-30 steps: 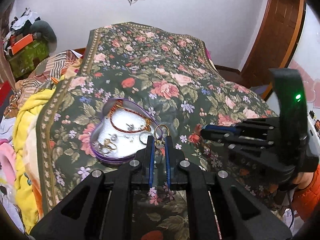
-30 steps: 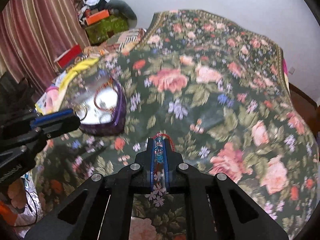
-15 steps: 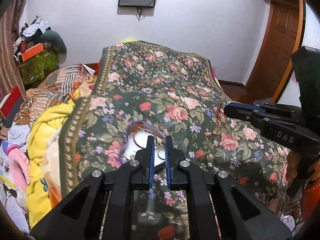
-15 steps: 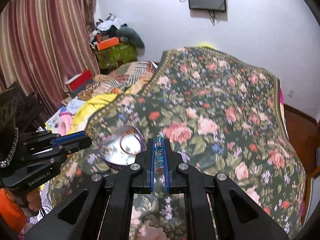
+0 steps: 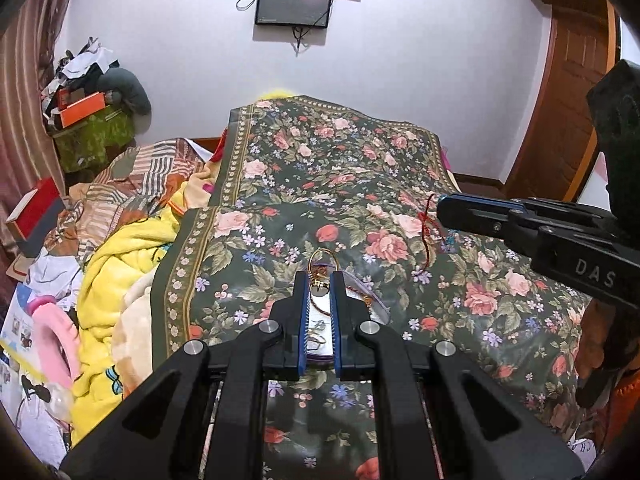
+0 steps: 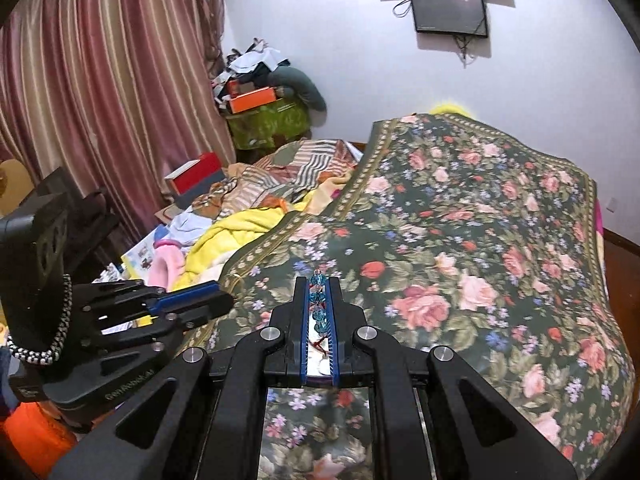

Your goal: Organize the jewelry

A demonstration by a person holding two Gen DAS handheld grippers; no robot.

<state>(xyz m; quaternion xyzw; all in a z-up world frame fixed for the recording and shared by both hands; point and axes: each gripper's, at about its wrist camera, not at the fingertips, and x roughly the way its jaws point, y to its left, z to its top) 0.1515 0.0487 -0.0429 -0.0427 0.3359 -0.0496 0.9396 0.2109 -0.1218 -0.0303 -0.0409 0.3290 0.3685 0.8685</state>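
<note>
left gripper (image 5: 320,286) is clamped on a gold ring (image 5: 323,262), right gripper (image 6: 319,300) is pinching a blue bead bracelet (image 6: 318,304), both held above the floral bedspread (image 5: 360,184), silver jewelry tin (image 5: 352,312) just under them.

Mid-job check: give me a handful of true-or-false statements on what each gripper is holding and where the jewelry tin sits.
1. The left gripper is shut on a gold ring. True.
2. The right gripper is empty. False: it is shut on a blue bead bracelet with a red cord.
3. The jewelry tin sits on the floral bedspread. True.
4. The red cord lies flat inside the tin. False: it hangs from the right gripper, above the bedspread.
5. The tin holds no jewelry. False: pieces show inside it.
</note>
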